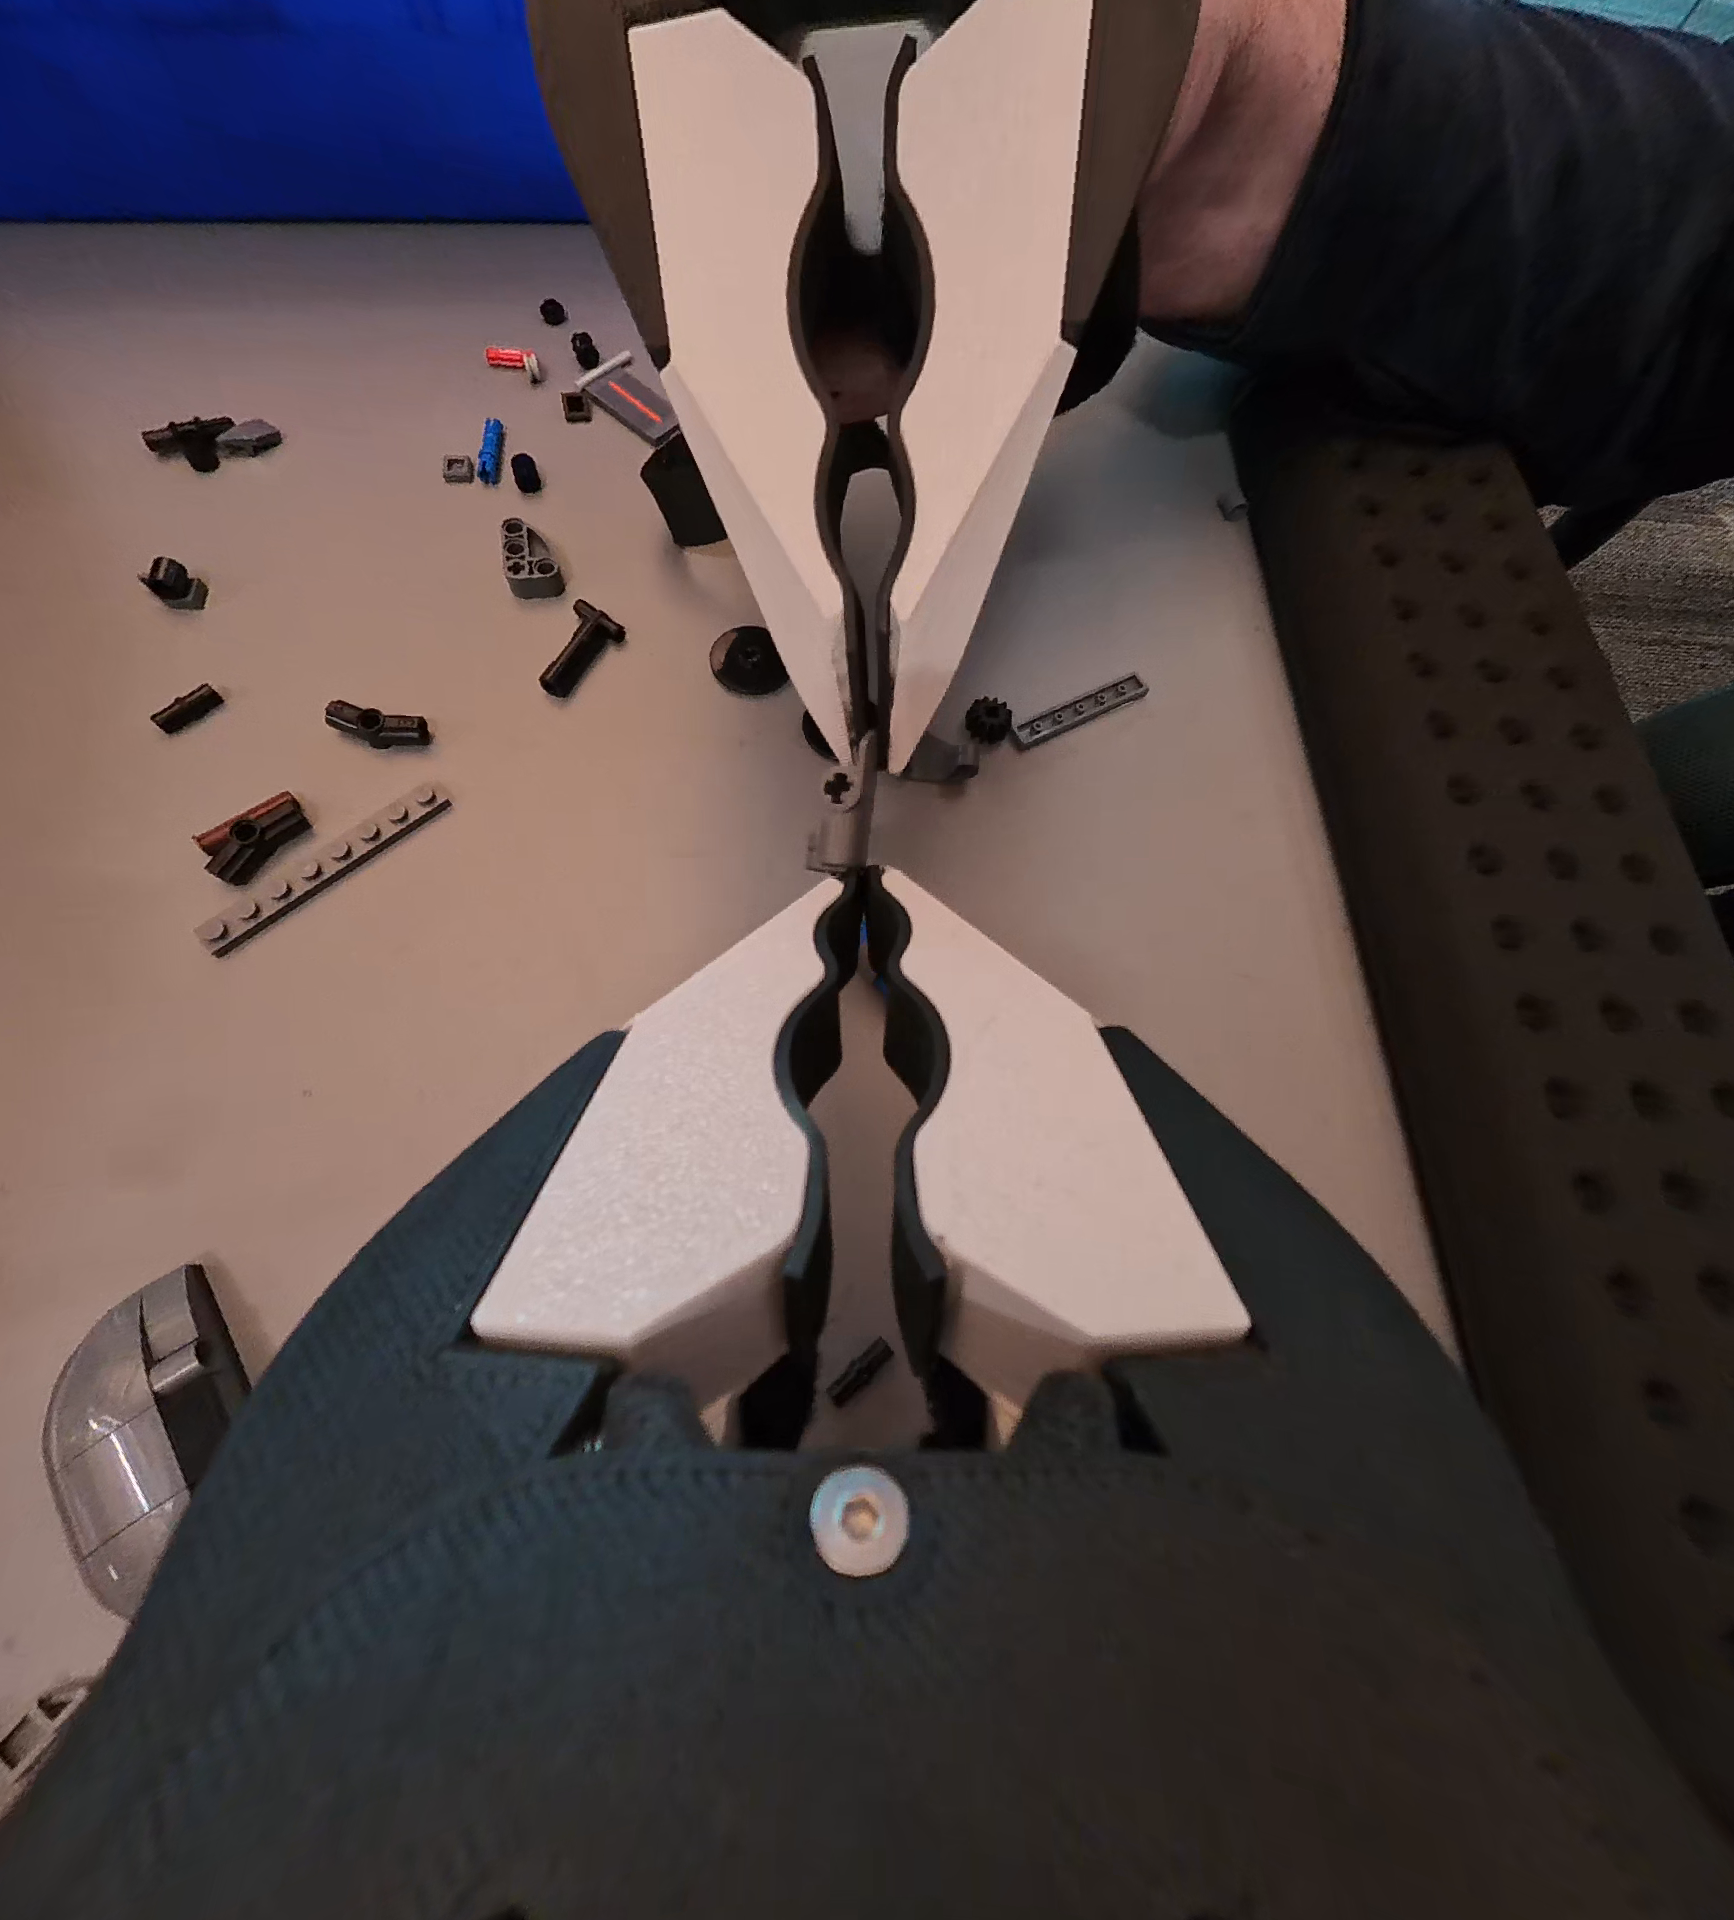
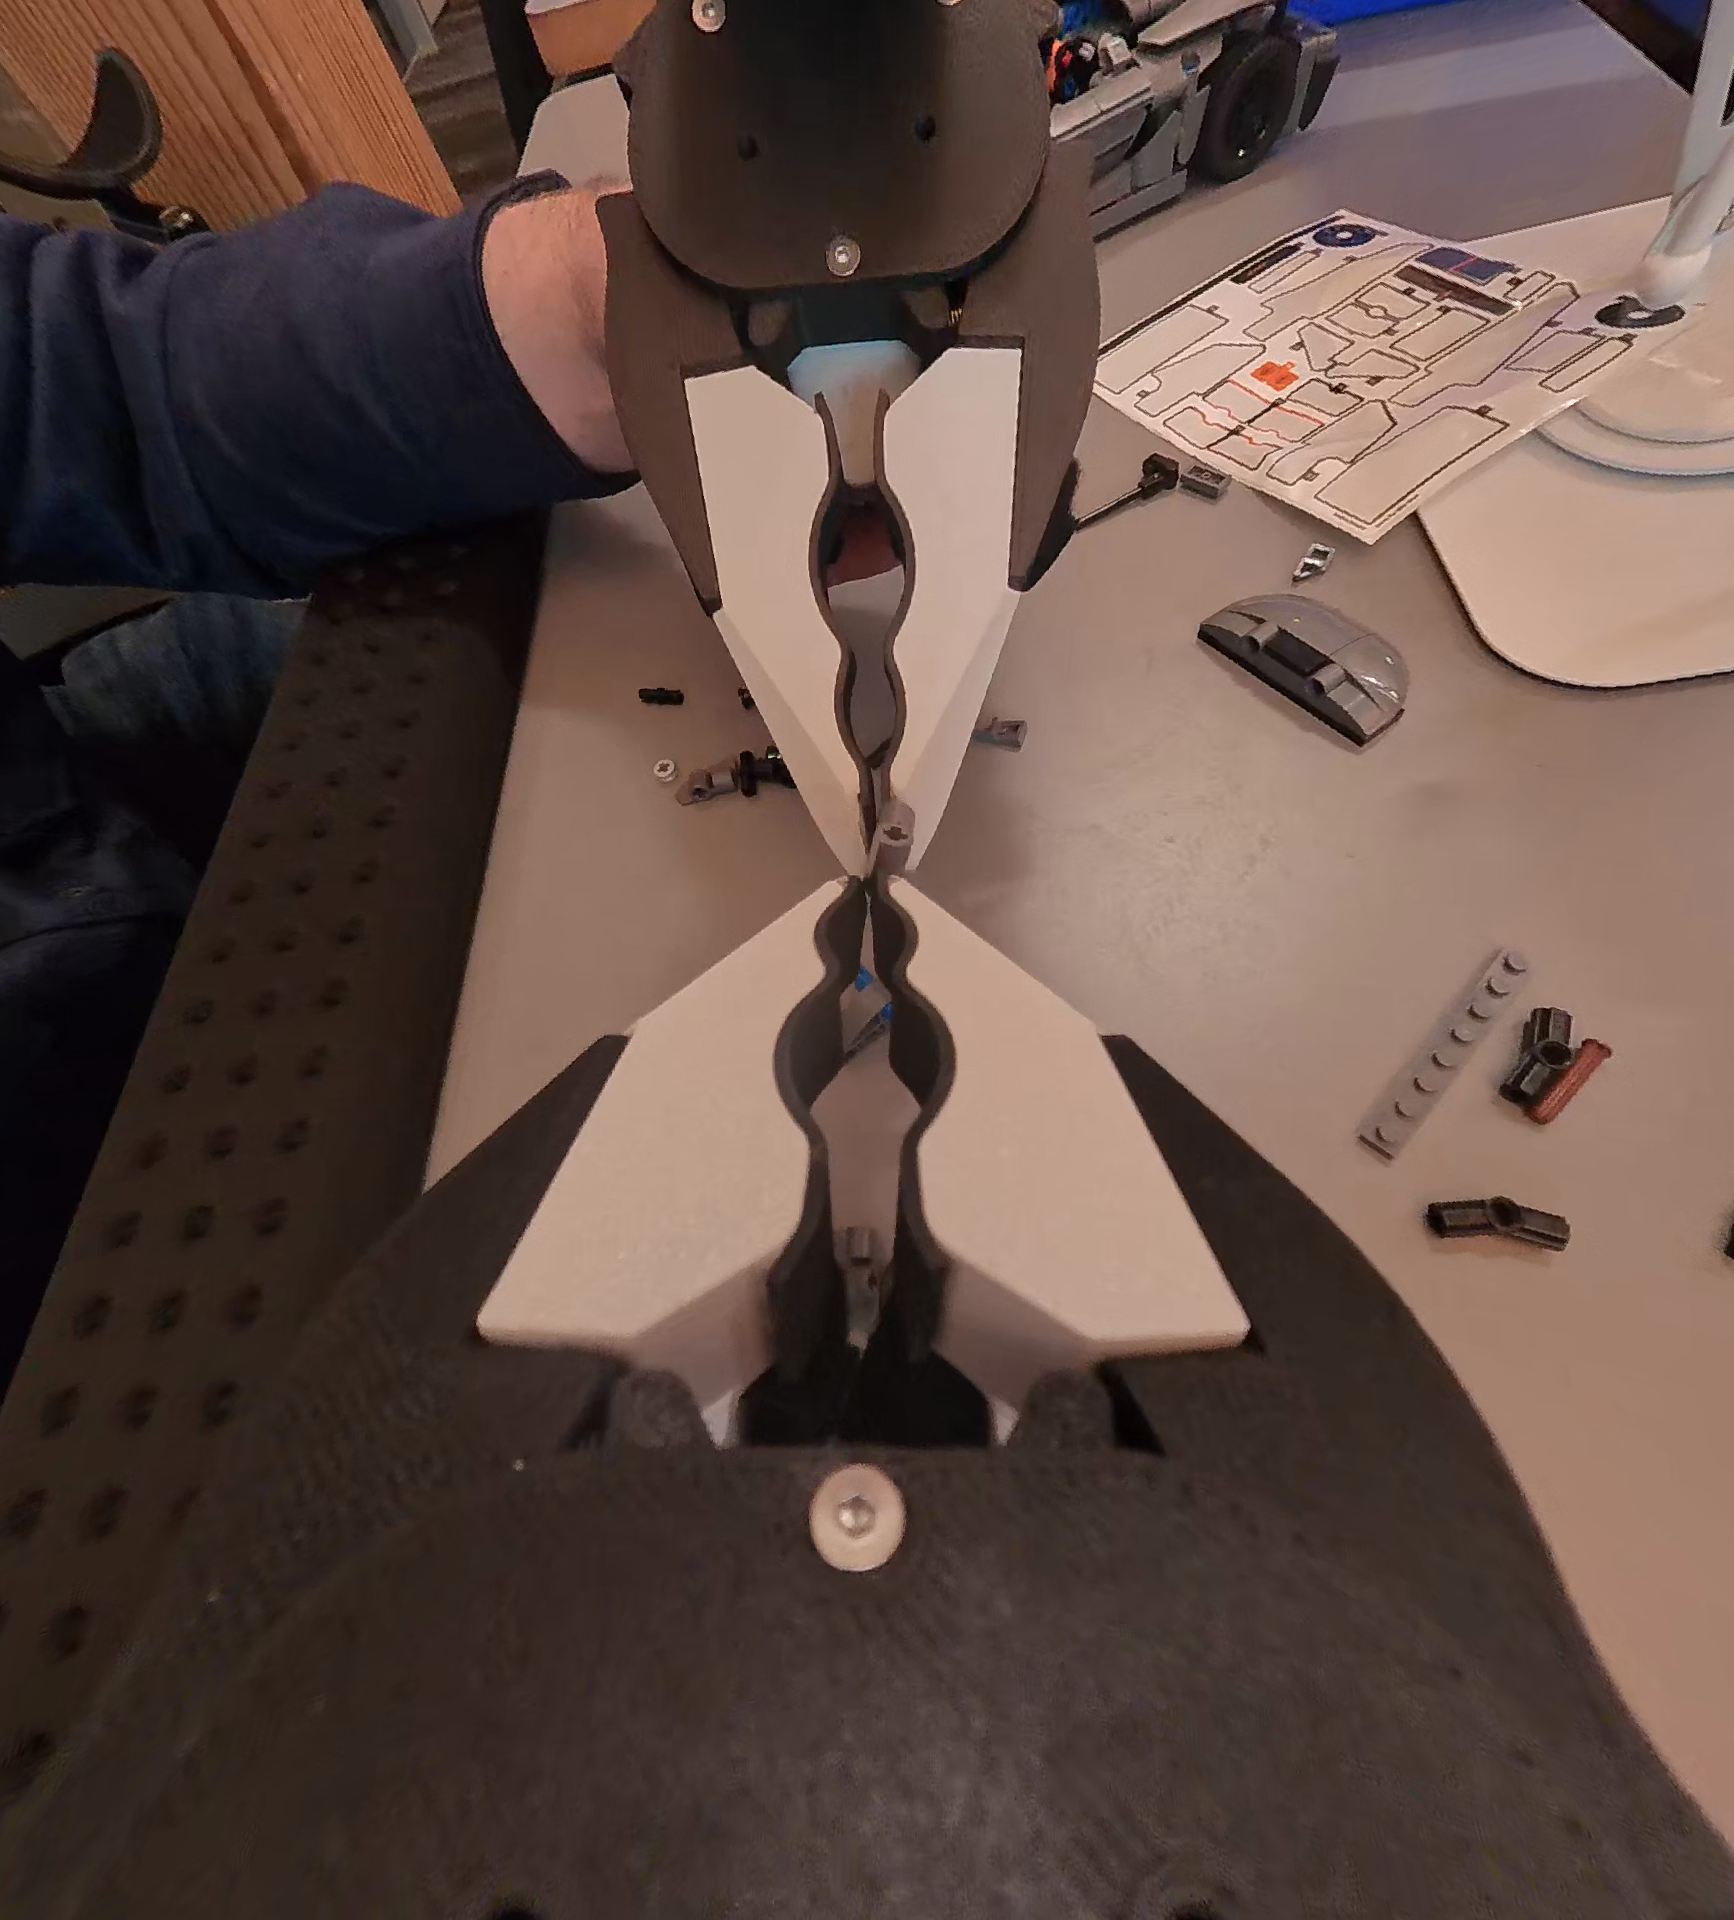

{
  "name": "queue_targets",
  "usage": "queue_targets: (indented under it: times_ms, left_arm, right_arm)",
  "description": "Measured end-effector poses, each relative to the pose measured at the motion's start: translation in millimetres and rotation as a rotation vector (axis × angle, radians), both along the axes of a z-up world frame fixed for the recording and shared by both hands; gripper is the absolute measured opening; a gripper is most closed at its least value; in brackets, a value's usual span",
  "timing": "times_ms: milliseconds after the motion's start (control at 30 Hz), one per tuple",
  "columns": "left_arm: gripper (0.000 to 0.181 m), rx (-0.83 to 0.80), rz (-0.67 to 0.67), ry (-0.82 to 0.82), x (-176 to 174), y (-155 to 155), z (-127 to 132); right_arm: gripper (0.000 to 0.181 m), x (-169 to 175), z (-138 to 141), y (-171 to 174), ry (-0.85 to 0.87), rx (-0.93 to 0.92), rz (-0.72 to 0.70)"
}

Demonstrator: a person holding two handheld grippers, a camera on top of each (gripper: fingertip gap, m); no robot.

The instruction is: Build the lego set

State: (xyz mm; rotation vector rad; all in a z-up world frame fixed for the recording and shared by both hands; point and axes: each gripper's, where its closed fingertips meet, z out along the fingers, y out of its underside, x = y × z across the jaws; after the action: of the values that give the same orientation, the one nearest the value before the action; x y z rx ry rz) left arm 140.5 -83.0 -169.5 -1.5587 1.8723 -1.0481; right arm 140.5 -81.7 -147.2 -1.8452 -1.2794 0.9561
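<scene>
A small grey connector piece (image 1: 839, 831) with a cross-shaped hole hangs above the table between my two grippers, which meet tip to tip. My left gripper (image 1: 858, 883) is shut on its near end. My right gripper (image 1: 873, 753) comes in from the far side and is shut on its other end. In the right wrist view the same grey piece (image 2: 894, 829) sits between my right gripper (image 2: 863, 883) and the left gripper (image 2: 878, 821). A bit of blue shows in the gap between the near fingers in both views. I cannot tell what it is.
Loose parts lie on the grey table (image 1: 63, 1039): a long grey plate (image 1: 323, 868), black connectors (image 1: 380, 724), a blue pin (image 1: 492, 449). A curved grey panel (image 2: 1304, 665), a sticker sheet (image 2: 1362, 353), a part-built car (image 2: 1185, 94) and a white stand base (image 2: 1621, 540) lie farther off. A black perforated chair part (image 2: 219, 1039) borders the table edge. The tips of both grippers are at nearly the same place. Both grippers' tips are roughly 15 cm from the long grey plate (image 1: 323, 868). Look for it in the right wrist view (image 2: 1452, 1042) too.
</scene>
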Motion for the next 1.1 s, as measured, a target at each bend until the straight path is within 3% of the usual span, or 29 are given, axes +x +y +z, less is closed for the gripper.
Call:
queue_targets:
  times_ms: [333,633,967,1100]
  left_arm:
    - [0.000,0.042,-0.006,0.036,-3,0,-5]
    - [0.000,0.069,-0.012,0.074,-4,-1,-12]
    - [0.005,0.087,-0.026,0.135,-6,-4,-24]
    - [0.008,0.097,-0.032,0.158,-6,-4,-30]
  right_arm:
    - [0.004,0,4,0,0.013,0.014,0.003]
    - [0.009,2,-17,2,-0.111,0.028,-0.002]
    - [0.011,51,-26,21,-0.262,0.034,-0.140]
    - [0.017,72,-48,13,-0.382,-0.055,-0.129]
